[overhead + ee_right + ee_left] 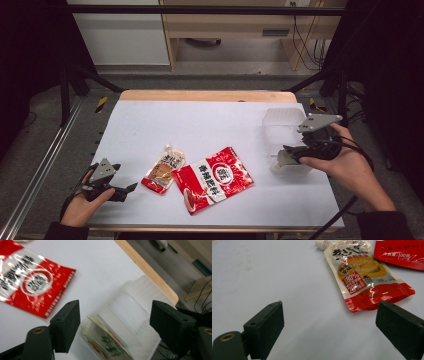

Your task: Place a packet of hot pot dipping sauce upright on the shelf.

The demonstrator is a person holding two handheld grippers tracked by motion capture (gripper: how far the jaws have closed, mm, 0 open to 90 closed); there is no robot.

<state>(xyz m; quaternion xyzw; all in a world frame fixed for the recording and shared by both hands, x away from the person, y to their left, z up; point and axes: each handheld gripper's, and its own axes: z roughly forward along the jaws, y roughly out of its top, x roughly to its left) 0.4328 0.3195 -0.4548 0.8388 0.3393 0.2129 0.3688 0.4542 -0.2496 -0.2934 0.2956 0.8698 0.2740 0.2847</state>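
At left, left gripper spread wide and empty, just short of the spouted pouch lying flat on the table: probably soft and slick, best pinched at the sealed bottom edge or the spout. In the middle, a flat red packet, light and crinkly by the look. At right, right gripper wide over the clear box, gripping nothing; thin, light walls, likely to flex, best taken at the rim; blurred inside, a printed packet, label unreadable.
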